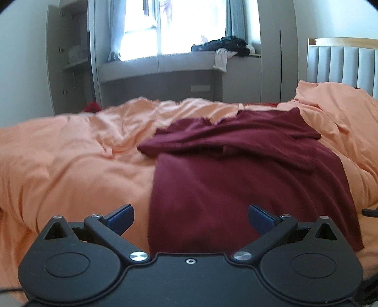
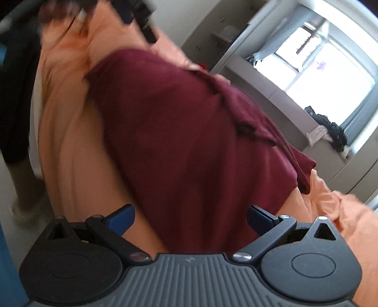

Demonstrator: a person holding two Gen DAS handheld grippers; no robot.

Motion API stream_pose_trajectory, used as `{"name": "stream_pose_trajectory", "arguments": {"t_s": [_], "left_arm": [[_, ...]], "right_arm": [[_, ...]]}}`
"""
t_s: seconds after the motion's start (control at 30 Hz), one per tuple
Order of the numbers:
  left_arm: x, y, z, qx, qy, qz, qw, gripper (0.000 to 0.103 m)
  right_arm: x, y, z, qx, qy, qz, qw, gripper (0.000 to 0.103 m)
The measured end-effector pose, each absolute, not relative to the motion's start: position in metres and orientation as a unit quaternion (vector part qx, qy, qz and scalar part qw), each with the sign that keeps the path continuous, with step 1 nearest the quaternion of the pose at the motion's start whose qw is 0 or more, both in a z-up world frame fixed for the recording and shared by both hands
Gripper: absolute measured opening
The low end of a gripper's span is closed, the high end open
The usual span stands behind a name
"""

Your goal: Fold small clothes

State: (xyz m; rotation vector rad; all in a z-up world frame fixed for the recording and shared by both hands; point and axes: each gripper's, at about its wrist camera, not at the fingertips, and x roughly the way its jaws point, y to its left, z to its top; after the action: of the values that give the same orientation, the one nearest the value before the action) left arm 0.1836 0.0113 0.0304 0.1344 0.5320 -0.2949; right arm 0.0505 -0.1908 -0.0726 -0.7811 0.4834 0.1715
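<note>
A dark maroon shirt (image 1: 248, 170) lies on the orange bedspread (image 1: 70, 165), its sleeves folded in across the top and its body running toward me. My left gripper (image 1: 191, 218) is open and empty, just above the shirt's near hem at its left edge. In the right wrist view the same shirt (image 2: 179, 141) fills the middle, tilted and blurred. My right gripper (image 2: 191, 218) is open and empty, close over the shirt's near edge. The other gripper (image 2: 144, 21) shows as a dark blur at the top.
An orange pillow (image 1: 335, 106) and a grey padded headboard (image 1: 340, 63) are at the right. A window bench (image 1: 165, 63) with a pile of dark clothes (image 1: 226, 44) stands behind the bed. Grey shelves (image 1: 73, 56) are at the left. A red item (image 1: 93, 107) lies beyond the bed's far edge.
</note>
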Motion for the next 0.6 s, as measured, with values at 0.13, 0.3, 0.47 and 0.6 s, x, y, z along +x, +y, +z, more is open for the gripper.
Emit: {"name": "stream_pose_trajectory", "arguments": {"t_s": [0.13,0.3,0.47,0.6], "left_arm": [[0.177,0.011,0.021,0.062,0.270,-0.142,0.950,0.103],[0.172,0.010,0.014,0.065,0.273,-0.145,0.949,0.103],[0.168,0.009,0.011,0.057,0.278,-0.152,0.947,0.103],[0.163,0.010,0.011,0.069,0.268,-0.150,0.949,0.103]], "right_arm": [[0.058,-0.176,-0.095,-0.415,0.225,0.041,0.881,0.103],[0.075,-0.161,-0.119,-0.446,0.182,-0.023,0.876,0.103],[0.077,-0.152,-0.130,-0.466,0.155,-0.057,0.869,0.102],[0.076,-0.156,-0.129,-0.478,0.161,-0.087,0.859,0.102]]}}
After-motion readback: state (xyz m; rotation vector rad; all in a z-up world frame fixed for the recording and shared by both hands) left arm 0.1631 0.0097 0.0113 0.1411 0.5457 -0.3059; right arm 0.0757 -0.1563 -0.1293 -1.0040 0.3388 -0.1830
